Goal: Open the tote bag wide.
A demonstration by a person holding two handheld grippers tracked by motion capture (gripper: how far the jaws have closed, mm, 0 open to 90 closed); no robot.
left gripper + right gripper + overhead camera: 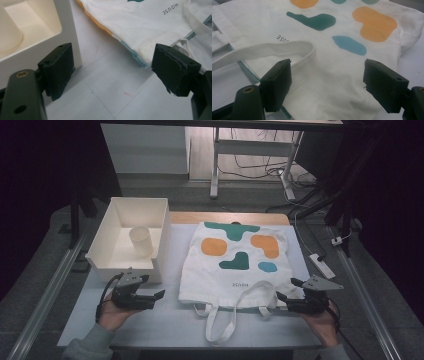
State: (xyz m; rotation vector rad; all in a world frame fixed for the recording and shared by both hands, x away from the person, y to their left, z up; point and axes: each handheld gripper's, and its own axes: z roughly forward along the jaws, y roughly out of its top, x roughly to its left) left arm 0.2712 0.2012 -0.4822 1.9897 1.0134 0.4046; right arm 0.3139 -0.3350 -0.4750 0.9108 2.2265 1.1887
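1. Where things sit, seen from the high view: the tote bag (235, 262) lies flat in the middle of the table (165, 320), mouth and handles (225, 317) pointing at 6 o'clock, towards the person. The white bin (131, 236) with a paper cup (140, 241) in it is off at about 10 o'clock from the bag, just beside its left edge.

2. Tongs: the left gripper (155, 297) is spread wide with nothing between its jaws, parked over bare table at roughly 8 o'clock from the bag, between the bin's near corner and the bag's near left corner. The right gripper (287, 295) is spread too, nothing pinched, sitting at the bag's near right corner, about 4 o'clock.

3. My read is the step in hand is grabbing the bag's mouth at both near corners, probably to open or lift it.

4. In the right gripper view the jaws straddle the hem next to where the handle is sewn on. I'd bite only the top layer of cloth there, not the strap, or the mouth won't open.

5. The left one needs to slide towards 3 o'clock to reach its corner. Watch the bin wall, it's close to the left jaw.

6. Go low and flat so a jaw slips under the hem, then close both sides evenly, or the bag will skew.
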